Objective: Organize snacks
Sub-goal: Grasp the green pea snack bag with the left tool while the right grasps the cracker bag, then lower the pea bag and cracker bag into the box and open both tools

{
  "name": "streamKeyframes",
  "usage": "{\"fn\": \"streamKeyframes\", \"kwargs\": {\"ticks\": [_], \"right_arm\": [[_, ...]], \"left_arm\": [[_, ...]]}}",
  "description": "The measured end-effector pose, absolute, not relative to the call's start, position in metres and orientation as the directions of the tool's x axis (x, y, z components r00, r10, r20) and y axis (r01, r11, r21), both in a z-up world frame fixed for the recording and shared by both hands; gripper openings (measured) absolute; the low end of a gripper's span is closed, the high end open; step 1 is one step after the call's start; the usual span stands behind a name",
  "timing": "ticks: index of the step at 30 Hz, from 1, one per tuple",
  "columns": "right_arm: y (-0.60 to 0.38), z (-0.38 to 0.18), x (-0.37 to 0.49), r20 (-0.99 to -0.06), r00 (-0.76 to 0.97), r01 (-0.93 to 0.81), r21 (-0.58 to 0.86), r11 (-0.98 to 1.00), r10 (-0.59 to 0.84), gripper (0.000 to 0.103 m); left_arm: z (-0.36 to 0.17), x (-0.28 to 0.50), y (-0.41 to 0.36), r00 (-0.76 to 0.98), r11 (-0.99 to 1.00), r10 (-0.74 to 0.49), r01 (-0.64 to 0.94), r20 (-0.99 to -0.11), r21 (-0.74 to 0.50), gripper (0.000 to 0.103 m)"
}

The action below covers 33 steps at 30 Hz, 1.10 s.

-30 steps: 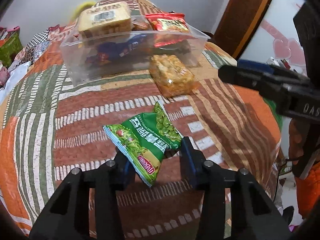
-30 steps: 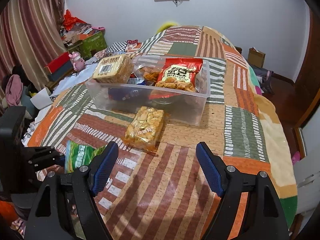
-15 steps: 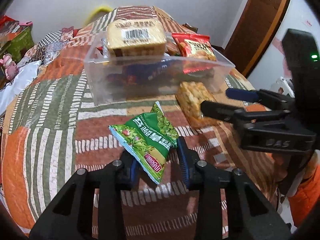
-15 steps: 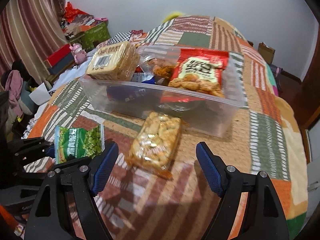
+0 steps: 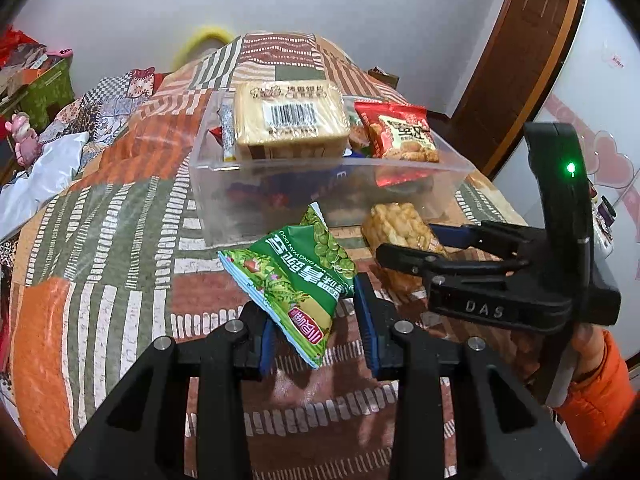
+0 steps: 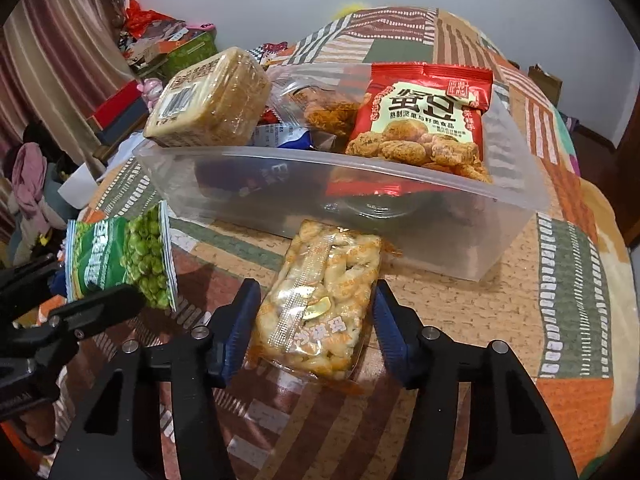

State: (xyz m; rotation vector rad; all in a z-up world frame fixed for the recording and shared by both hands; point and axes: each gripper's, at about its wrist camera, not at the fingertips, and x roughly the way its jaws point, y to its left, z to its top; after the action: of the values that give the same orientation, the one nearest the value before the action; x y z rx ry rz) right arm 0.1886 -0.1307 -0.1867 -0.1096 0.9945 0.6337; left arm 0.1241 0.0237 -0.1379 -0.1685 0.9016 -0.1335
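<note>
My left gripper (image 5: 316, 334) is shut on a green pea snack bag (image 5: 298, 276) and holds it above the patchwork bed, in front of the clear plastic bin (image 5: 320, 184). The bag also shows in the right wrist view (image 6: 120, 260). My right gripper (image 6: 314, 324) is open, its jaws on either side of a yellow sachima pack (image 6: 324, 300) that lies on the bed against the bin's front wall (image 6: 360, 208). The bin holds a tan cake block (image 6: 208, 100), a red snack bag (image 6: 424, 120) and other packets.
The patchwork quilt (image 5: 100, 240) covers the bed. Boxes, a green crate (image 6: 188, 50) and clothes crowd the floor at the left. A curtain (image 6: 48, 60) hangs at the far left, a wooden door frame (image 5: 520, 60) stands at the right.
Both grippers have moved closer to the bin. The right gripper has come down around the sachima pack. The left gripper has carried the green bag forward.
</note>
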Motion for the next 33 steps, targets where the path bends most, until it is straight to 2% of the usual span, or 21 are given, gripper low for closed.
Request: {"fn": "streamKeyframes", "kwargs": {"ticks": [19, 33], "right_arm": [[-0.159, -0.127, 0.169, -0.691, 0.494, -0.573, 0.197, 0.795, 0.527, 0.049], [-0.157, -0.100, 0.211, -0.638, 0.581, -0.544, 0.157, 0.825, 0.505, 0.049]], "left_arm": [[-0.092, 0.126, 0.009, 0.675, 0.973, -0.217, 0.090, -0.705, -0.213, 0.034], [-0.058, 0.181, 0.001, 0.713, 0.973, -0.220, 0.112, -0.666, -0.201, 0.034]]}}
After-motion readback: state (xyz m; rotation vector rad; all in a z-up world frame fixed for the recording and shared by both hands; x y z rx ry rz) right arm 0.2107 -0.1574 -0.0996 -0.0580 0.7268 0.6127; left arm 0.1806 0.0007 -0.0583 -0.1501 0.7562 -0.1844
